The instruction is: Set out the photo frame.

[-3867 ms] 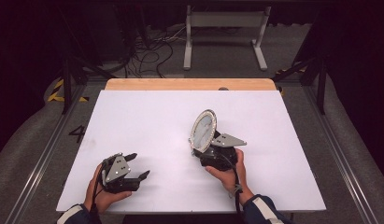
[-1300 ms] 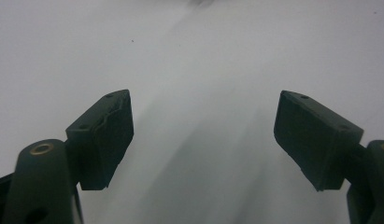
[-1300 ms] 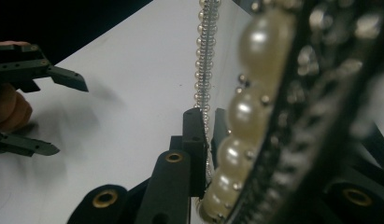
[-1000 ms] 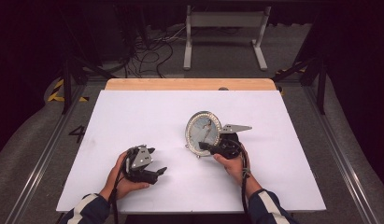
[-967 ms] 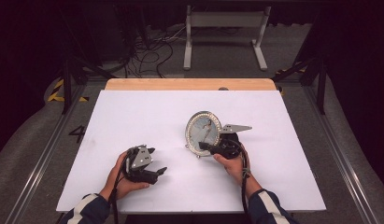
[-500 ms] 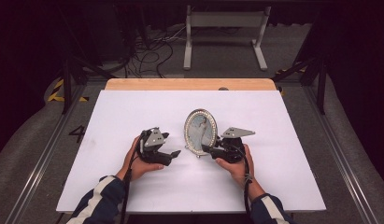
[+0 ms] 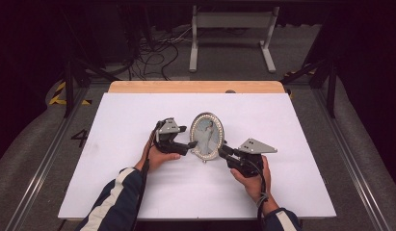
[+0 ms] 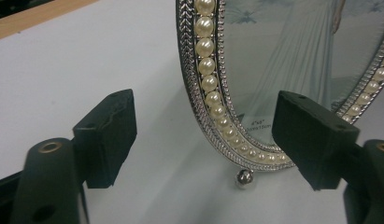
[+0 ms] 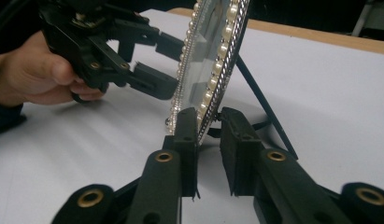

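An oval photo frame (image 7: 206, 134) with a pearl and silver rim (image 8: 213, 93) stands upright mid-table on its back strut (image 9: 259, 88). My right gripper (image 7: 220, 150) comes in from the lower right. Its jaws have just been closing and are shut on the frame's lower rim (image 9: 206, 109); the gripper (image 9: 208, 130) holds it edge-on. My left gripper (image 7: 191, 144) is at the frame's left edge, open. Its jaws have just narrowed a little, and the bottom curve of the rim lies between its pads (image 8: 105, 135) untouched. The left gripper (image 9: 168, 65) also shows in the right gripper view.
The white table top (image 7: 138, 115) has a wooden strip (image 7: 195, 86) along its far edge. Beyond it on the floor stand a metal rack (image 7: 229, 19) and loose cables (image 7: 152, 48). Rails run along both sides of the table.
The left hand has moved right and forward up to the frame's left edge. The right gripper has shifted slightly and turned the frame to face the near side.
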